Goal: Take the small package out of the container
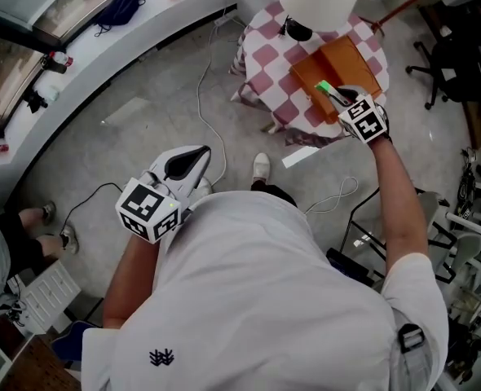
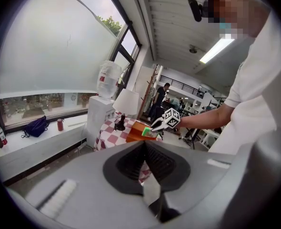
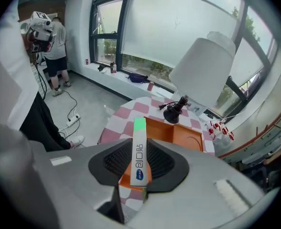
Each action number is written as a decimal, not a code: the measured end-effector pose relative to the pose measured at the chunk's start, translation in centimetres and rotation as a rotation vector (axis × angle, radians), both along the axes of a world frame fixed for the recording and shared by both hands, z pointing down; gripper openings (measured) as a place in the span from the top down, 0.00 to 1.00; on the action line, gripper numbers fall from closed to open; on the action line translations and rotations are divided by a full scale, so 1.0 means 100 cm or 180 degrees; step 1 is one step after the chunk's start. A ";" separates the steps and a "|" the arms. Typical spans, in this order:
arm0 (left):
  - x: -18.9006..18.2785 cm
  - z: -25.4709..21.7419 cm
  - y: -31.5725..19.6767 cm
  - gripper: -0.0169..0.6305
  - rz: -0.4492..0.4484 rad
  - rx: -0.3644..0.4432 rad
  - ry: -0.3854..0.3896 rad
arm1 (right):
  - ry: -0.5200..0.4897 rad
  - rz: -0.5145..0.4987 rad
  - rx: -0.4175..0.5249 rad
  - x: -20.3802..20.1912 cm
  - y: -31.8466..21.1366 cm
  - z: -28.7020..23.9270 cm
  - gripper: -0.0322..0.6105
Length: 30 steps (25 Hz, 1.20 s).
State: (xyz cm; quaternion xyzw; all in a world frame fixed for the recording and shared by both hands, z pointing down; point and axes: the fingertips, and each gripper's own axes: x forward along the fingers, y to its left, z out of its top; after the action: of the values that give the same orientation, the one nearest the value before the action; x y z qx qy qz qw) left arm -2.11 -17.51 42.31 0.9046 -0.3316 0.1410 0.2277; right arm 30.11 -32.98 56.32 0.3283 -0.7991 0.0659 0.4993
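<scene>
My right gripper (image 1: 332, 94) is shut on a small white package with a green end (image 3: 139, 154), held above the orange container (image 1: 336, 72) on the checkered table (image 1: 265, 51). In the right gripper view the package stands between the jaws, over the orange container (image 3: 188, 138). The green end of the package (image 1: 324, 87) shows in the head view, just over the box's near edge. My left gripper (image 1: 183, 168) hangs low at the person's side, far from the table, its jaws together with nothing in them. From the left gripper view the right gripper (image 2: 155, 126) and package (image 2: 145, 132) appear far off.
A white lamp (image 1: 318, 0) with a black base stands on the table behind the container. A white cable (image 1: 204, 104) trails across the floor. A curved white ledge (image 1: 102, 51) runs along the windows. Office chairs and frames crowd the right side (image 1: 452, 55).
</scene>
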 end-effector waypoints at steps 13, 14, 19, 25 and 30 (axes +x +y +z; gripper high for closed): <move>-0.075 0.003 0.027 0.89 0.0101 0.0049 0.0090 | -0.0231 -0.0029 0.0186 -0.114 0.083 -0.070 0.81; -0.080 0.005 0.031 0.89 0.0107 0.0040 0.0098 | -0.0260 -0.0039 0.0201 -0.125 0.092 -0.074 0.81; -0.105 0.015 0.046 0.89 0.0145 -0.0002 0.0119 | -0.0372 -0.0094 0.0212 -0.178 0.133 -0.090 0.81; -0.126 0.024 0.066 0.89 0.0168 0.0006 0.0107 | -0.0475 -0.0196 0.0218 -0.228 0.178 -0.102 0.81; -0.143 0.029 0.078 0.89 0.0130 0.0015 0.0090 | -0.0567 -0.0242 0.0248 -0.258 0.202 -0.111 0.81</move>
State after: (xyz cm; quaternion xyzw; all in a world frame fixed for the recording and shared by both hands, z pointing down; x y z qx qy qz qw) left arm -16.42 -9.67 45.23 0.9136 -0.3102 0.1320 0.2273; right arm 4.35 -12.80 45.24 0.3098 -0.8542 0.0447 0.4152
